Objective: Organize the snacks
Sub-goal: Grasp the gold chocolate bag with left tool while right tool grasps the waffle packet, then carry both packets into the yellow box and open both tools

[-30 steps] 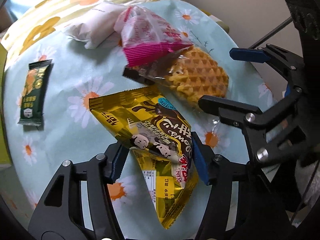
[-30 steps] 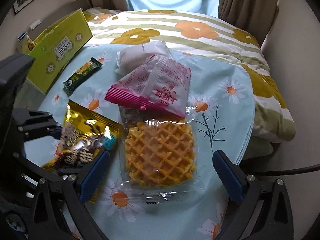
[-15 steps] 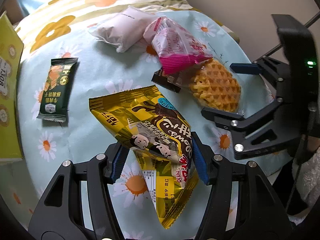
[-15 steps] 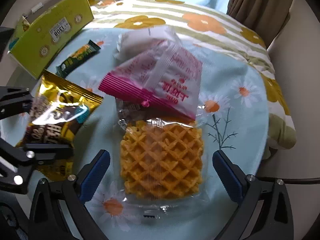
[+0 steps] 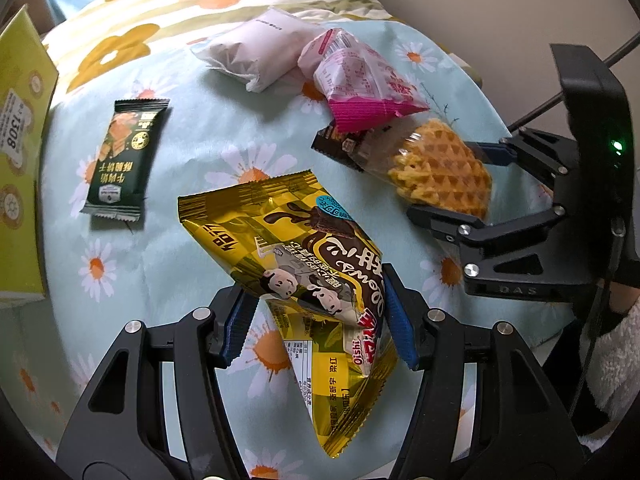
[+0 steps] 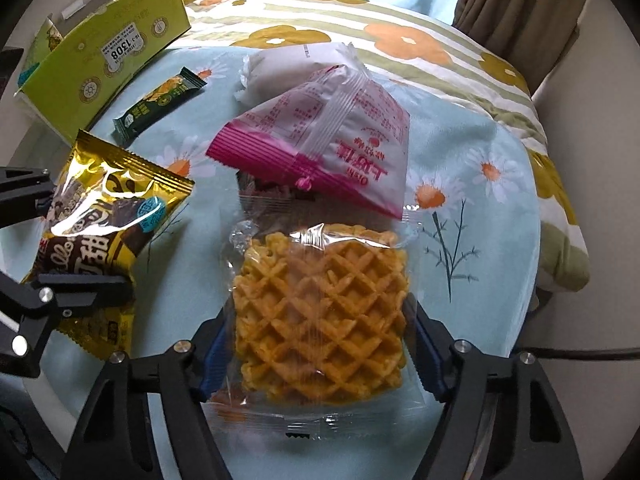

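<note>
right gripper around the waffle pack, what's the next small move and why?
Probably finish closing, then lift. The right gripper has just been closing, its pads flanking the waffle pack at both edges. The pink packet overlaps the pack's far end, so lift slowly. The left gripper already holds the gold bag.

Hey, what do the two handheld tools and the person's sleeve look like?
Both tools, left and right, have black angular linkage arms with silver screws and ribbed blue pads. The right one's black body carries a green light and a dark cable. The sleeve is fluffy and whitish.
</note>
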Demonstrator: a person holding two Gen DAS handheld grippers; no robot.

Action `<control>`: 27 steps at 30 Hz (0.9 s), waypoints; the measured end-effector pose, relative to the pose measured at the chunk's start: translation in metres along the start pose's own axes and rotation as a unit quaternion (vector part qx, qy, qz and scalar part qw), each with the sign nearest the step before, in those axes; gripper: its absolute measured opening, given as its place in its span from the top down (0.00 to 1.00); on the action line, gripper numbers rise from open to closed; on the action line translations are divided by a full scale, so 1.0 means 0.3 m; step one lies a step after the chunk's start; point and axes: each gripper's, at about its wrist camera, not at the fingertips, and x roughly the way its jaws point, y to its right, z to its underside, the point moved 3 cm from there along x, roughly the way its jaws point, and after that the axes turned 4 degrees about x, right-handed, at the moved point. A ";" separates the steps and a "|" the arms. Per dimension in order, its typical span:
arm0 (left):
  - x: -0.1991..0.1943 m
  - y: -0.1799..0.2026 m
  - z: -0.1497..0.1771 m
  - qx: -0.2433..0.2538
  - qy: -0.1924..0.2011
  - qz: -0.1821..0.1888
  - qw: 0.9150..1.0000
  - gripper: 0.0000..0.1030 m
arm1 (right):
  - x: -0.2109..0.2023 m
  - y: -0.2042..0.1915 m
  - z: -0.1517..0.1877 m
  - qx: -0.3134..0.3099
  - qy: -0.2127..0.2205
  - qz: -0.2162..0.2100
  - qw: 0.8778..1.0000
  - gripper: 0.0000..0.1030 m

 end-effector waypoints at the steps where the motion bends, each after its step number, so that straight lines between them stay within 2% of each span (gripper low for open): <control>1: -0.003 -0.001 0.002 -0.002 0.001 0.000 1.000 0.46 | -0.007 -0.004 0.006 0.003 0.000 0.000 1.000 0.31; 8: -0.051 0.002 0.011 -0.007 0.019 -0.002 1.000 0.46 | -0.095 -0.031 0.037 0.021 0.016 -0.001 1.000 0.31; 14: -0.162 -0.001 0.026 -0.025 0.052 -0.008 0.998 0.46 | -0.237 -0.054 0.038 0.038 0.044 -0.001 0.998 0.31; 20: -0.352 -0.023 0.010 -0.041 0.105 -0.031 0.993 0.46 | -0.399 -0.107 -0.007 0.029 0.085 -0.008 0.996 0.31; 27: -0.586 -0.161 -0.034 -0.060 0.178 -0.049 0.981 0.46 | -0.531 -0.191 -0.134 0.025 0.134 -0.008 0.991 0.31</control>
